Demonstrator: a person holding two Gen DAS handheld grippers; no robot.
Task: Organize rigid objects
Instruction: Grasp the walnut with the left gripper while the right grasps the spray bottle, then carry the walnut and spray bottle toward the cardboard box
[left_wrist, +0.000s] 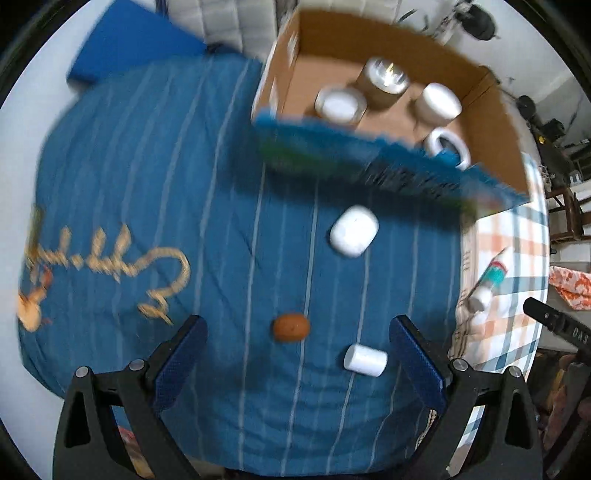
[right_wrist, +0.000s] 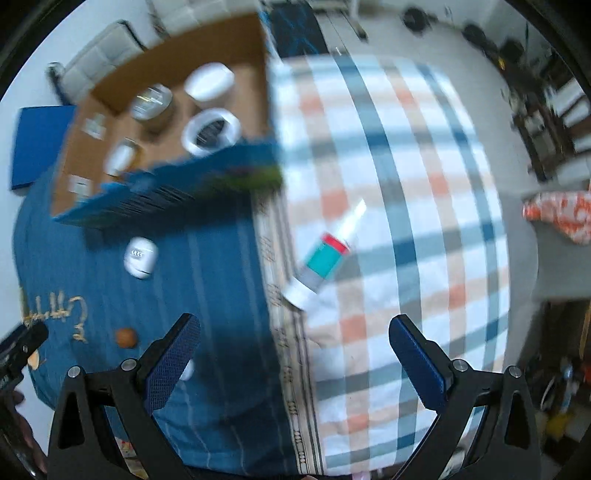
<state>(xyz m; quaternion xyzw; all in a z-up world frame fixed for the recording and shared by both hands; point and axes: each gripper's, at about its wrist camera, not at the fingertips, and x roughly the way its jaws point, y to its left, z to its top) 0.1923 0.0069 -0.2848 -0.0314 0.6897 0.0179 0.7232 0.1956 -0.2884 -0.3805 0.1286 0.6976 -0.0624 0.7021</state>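
Observation:
A cardboard box (left_wrist: 280, 62) with a blue front wall stands at the far side of the bed and holds several jars and a white tape roll (left_wrist: 447, 146). On the blue blanket lie a white rounded container (left_wrist: 354, 231), a brown egg-shaped object (left_wrist: 291, 327) and a small white cylinder (left_wrist: 365, 360). My left gripper (left_wrist: 297, 334) is open above the blanket, with the brown object between its fingers. A tube with a teal label (right_wrist: 322, 263) lies on the plaid blanket. My right gripper (right_wrist: 294, 338) is open and empty, just short of the tube. The box also shows in the right wrist view (right_wrist: 258, 74).
A blue flat pad (left_wrist: 136, 44) lies beyond the bed at the left. A white couch (right_wrist: 103, 55) stands behind the box. An orange patterned cloth (right_wrist: 561, 212) and dark furniture are at the right. The left gripper's tip (right_wrist: 22, 341) shows at the left edge.

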